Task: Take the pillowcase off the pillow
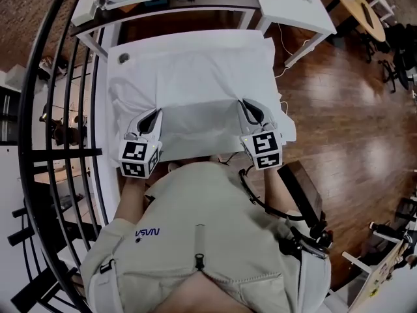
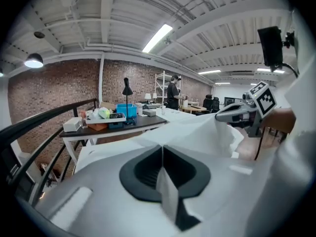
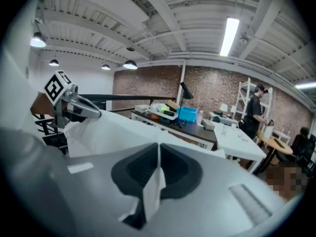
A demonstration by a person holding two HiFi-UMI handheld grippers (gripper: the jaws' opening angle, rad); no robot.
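Observation:
A white pillowcase (image 1: 195, 77) covers the pillow on the table in the head view. My left gripper (image 1: 158, 113) is shut on the near left corner of its hem, and my right gripper (image 1: 244, 102) is shut on the near right corner. Both lift the near edge off the table, and the cloth hangs taut between them. In the left gripper view a white fold of pillowcase (image 2: 167, 194) sits pinched between the closed jaws. The right gripper view shows the same pinched pillowcase (image 3: 150, 194) cloth, with my left gripper (image 3: 91, 113) at the far left.
A dark table (image 1: 195, 8) with a tray and small items stands beyond the work table, a white table (image 1: 293, 5) to its right. A black railing (image 1: 58, 109) curves along the left. Wooden floor (image 1: 352, 103) lies right. A person stands far off by shelves (image 3: 256, 110).

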